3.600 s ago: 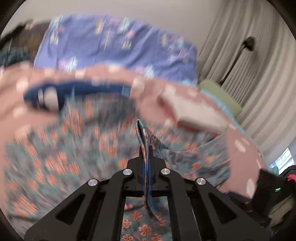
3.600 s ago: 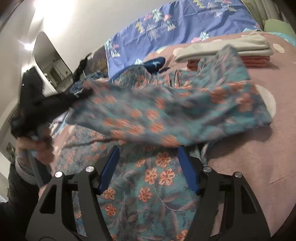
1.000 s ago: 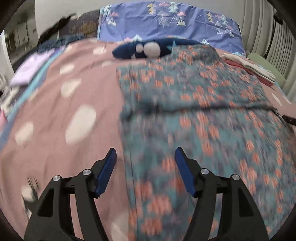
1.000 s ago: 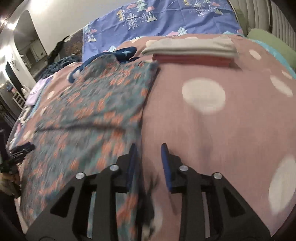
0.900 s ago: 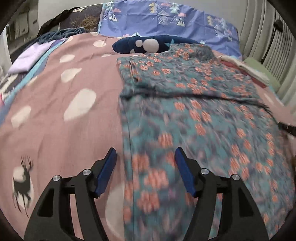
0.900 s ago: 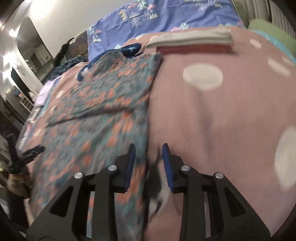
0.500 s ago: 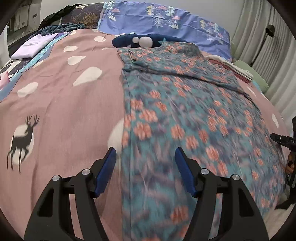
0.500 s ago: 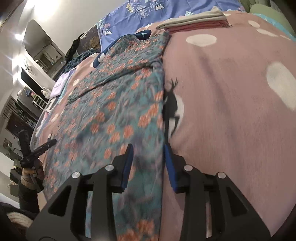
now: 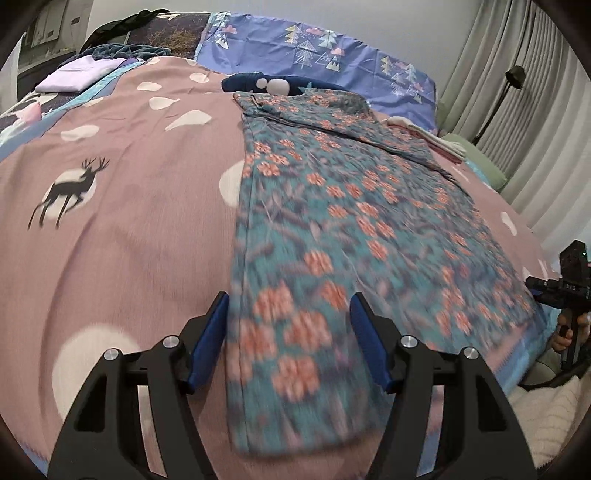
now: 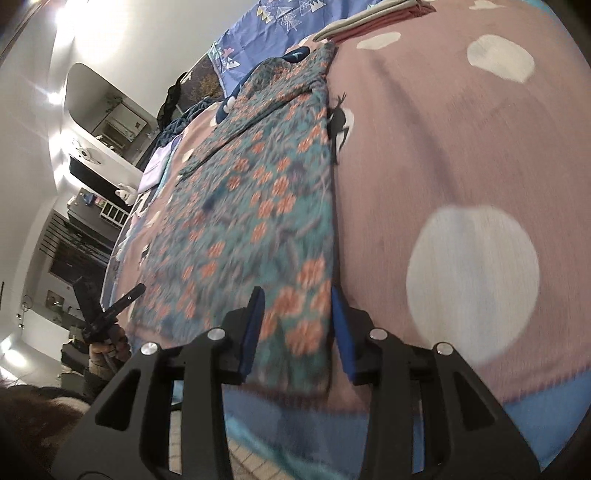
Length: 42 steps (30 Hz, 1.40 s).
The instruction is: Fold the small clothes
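**Handheld gripper rigs, wrist views**

The left gripper is showing black angular arms with triangular cut-outs, silver screw heads and blue pads. The right gripper is showing the same black frame, silver screws and blue pads. A fuzzy cream garment is appearing at the left view's lower right edge.

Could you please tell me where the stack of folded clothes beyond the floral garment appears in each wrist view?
Left wrist: the stack of folded clothes lies at upper right, just past the floral garment's far right corner.
Right wrist: the stack sits at the top edge, right of centre.
Shared landmark: the blue tree-print pillow, behind the stack in both.
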Tool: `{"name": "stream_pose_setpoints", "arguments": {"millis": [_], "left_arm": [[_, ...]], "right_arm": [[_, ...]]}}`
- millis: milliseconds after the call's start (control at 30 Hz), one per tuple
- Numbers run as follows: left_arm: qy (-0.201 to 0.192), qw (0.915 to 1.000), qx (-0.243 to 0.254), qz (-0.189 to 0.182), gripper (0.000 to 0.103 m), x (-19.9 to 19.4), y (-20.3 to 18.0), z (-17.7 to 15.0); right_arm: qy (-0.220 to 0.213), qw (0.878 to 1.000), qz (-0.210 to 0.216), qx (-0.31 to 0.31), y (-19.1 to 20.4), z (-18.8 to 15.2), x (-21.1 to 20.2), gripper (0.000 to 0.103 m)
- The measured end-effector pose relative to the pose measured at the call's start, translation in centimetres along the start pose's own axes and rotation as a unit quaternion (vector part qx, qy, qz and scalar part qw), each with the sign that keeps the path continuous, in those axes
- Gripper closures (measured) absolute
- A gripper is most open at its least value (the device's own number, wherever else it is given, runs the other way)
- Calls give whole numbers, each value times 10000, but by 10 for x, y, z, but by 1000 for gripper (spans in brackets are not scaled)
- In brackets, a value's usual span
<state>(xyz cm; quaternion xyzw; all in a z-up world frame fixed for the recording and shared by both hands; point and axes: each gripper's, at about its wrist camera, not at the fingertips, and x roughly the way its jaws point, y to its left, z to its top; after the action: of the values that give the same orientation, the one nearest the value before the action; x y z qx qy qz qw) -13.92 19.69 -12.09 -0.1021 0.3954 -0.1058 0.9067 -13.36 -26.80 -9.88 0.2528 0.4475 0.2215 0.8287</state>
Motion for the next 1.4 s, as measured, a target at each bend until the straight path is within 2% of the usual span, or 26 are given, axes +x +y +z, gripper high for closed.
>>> {"name": "stream_pose_setpoints", "arguments": {"millis": [100,267,400,533,667,700,733,767,800,833,867,933,1000,1067,1167,1267,1400], "left_arm": [[-36,9997,-56,-239,37,-10,2,-11],[-77,9982,-331,-495,37,-6,8,-6],[-100,9979,-347,-531,37,1,7,-1],[-50,9983,-214,-541,37,-9,4,-12],[-85,9989,-212,-403,52,-7,4,-12],[-126,9988,-241,-407,61,-1,4,-5],[-145,9986,-290,-415,65,3,4,-2],[-163,9982,-381,-428,81,7,5,2],[-144,9977,-515,-424,98,12,6,9],[-111,9970,-641,-427,99,13,8,13],[-176,9968,-673,-399,100,10,7,19],[-426,9966,-570,-405,100,-6,-1,32],[-795,9944,-387,-578,100,-31,-13,54],[-1153,9915,-149,-591,100,-56,-29,74],[-1706,9826,41,-727,100,-95,-49,95],[-2169,9721,80,-890,100,-135,-64,90],[-2386,9674,118,-841,100,-175,-79,48]], "right_arm": [[-34,9998,211,31,1,-5,0,54],[-85,9992,375,91,10,13,21,50],[-89,9995,301,73,15,22,30,49],[33,9995,328,9,13,9,18,49],[33,9980,613,127,9,2,18,50],[36,9975,681,206,9,6,23,53],[43,9968,736,293,9,10,28,65],[73,9962,781,370,10,15,33,76],[124,9957,762,519,10,21,40,98],[103,9950,745,663,9,25,42,98],[-26,9937,811,768,9,28,38,98],[-555,9907,1036,689,18,39,15,99],[-1078,9839,1348,456,33,54,-19,99],[-1554,9736,1665,140,51,69,-57,99],[-2011,9628,1797,-191,70,74,-97,99],[-2428,9452,2113,-548,82,55,-143,99],[-2762,9407,1675,-1034,90,14,-187,99]]}}
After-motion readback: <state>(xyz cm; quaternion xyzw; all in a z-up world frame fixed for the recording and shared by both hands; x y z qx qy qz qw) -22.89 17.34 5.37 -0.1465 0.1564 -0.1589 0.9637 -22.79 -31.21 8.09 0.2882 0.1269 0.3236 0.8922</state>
